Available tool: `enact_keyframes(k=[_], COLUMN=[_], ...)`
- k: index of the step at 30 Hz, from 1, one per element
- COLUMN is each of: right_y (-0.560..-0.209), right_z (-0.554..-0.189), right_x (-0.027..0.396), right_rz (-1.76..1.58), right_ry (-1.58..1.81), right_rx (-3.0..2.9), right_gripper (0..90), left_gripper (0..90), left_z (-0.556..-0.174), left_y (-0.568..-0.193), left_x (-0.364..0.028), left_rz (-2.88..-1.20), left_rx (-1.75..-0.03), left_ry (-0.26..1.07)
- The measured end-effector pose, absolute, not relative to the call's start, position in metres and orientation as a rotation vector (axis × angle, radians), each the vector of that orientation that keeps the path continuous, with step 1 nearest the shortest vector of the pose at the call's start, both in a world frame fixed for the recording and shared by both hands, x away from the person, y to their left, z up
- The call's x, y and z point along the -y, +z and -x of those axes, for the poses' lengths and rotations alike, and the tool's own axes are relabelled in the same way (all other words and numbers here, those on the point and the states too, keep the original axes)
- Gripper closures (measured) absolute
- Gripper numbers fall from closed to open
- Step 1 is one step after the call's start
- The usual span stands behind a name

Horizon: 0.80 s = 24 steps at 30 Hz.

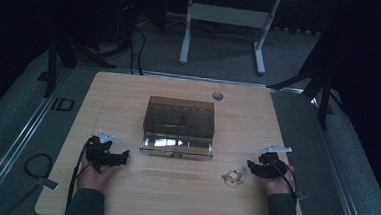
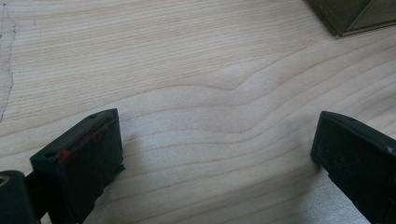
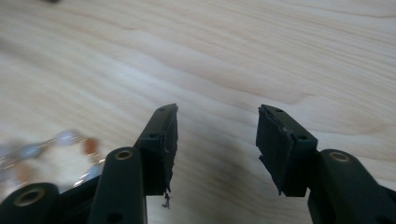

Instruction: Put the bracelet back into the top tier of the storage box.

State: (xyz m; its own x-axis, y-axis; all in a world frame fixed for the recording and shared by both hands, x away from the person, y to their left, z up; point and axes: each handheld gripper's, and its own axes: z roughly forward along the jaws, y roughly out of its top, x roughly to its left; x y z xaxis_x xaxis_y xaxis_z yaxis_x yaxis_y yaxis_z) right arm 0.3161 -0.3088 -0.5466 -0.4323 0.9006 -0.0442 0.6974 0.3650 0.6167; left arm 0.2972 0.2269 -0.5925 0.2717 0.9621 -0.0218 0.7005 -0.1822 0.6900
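Right tongs gape over bare table beside bracelet

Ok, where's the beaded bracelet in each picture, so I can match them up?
High view: the bracelet lies on the table, just left of the right gripper, in front of the box.
Left gripper view: not in it; a corner of the box sits top right.
Right gripper view: blurred, at the left edge beside the left-hand jaw.
Shared landmark: the pale wood grain of the table.
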Motion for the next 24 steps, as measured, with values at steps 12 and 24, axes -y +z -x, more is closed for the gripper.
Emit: enact_keyframes(k=[12, 24], right_y=[-0.532, -0.526], right_z=[-0.319, -0.324], right_x=[0.295, 0.291], right_rz=[-1.269, -1.205], right_ry=[0.69, 0.609], right_rx=[-2.378, -2.474], right_gripper=[46.1, 42.8], left_gripper=[2.2, 2.2], left_z=[-0.297, -0.297], left_y=[-0.592, -0.592], left_x=[-0.227, -0.227], left_rz=[-1.954, -1.954], left_rx=[-1.495, -1.495], left_ry=[0.571, 0.572])
